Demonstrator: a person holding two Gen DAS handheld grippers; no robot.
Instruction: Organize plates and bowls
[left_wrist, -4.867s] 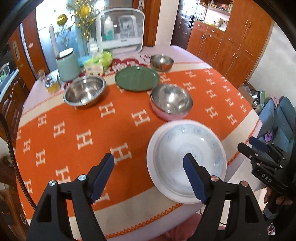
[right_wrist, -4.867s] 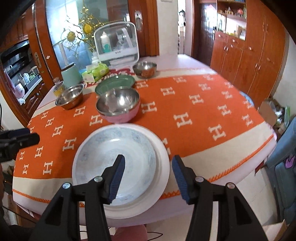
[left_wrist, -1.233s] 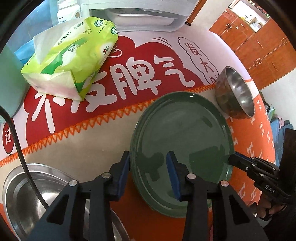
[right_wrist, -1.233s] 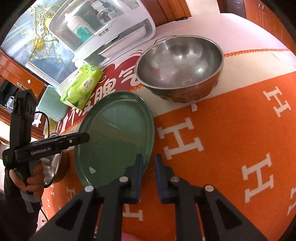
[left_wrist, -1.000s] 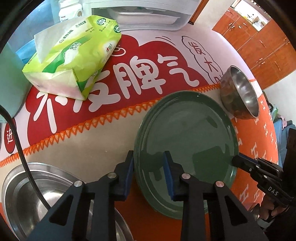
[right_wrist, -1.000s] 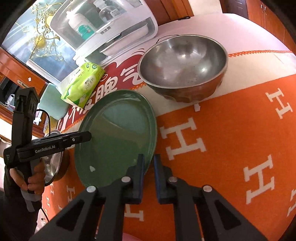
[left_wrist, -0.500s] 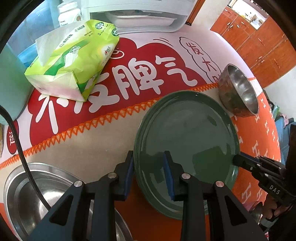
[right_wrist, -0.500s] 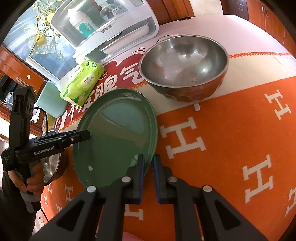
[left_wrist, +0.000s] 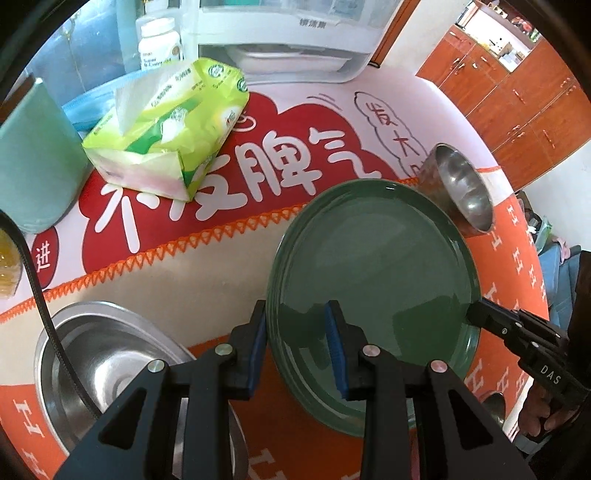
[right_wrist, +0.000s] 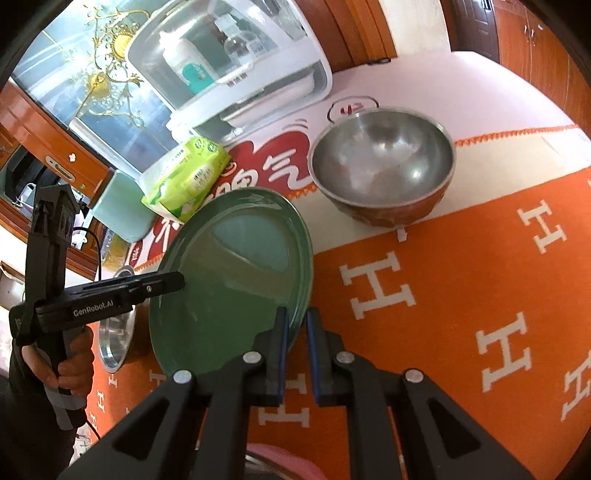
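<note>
Your left hand-held gripper (left_wrist: 295, 345) and right hand-held gripper (right_wrist: 294, 345) each clamp opposite rims of the round dark-green ceramic plate (left_wrist: 373, 258).

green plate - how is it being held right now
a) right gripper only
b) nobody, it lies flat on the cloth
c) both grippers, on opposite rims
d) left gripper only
c: the left gripper clamps one rim of the green plate and the right gripper pinches the opposite rim.
</note>
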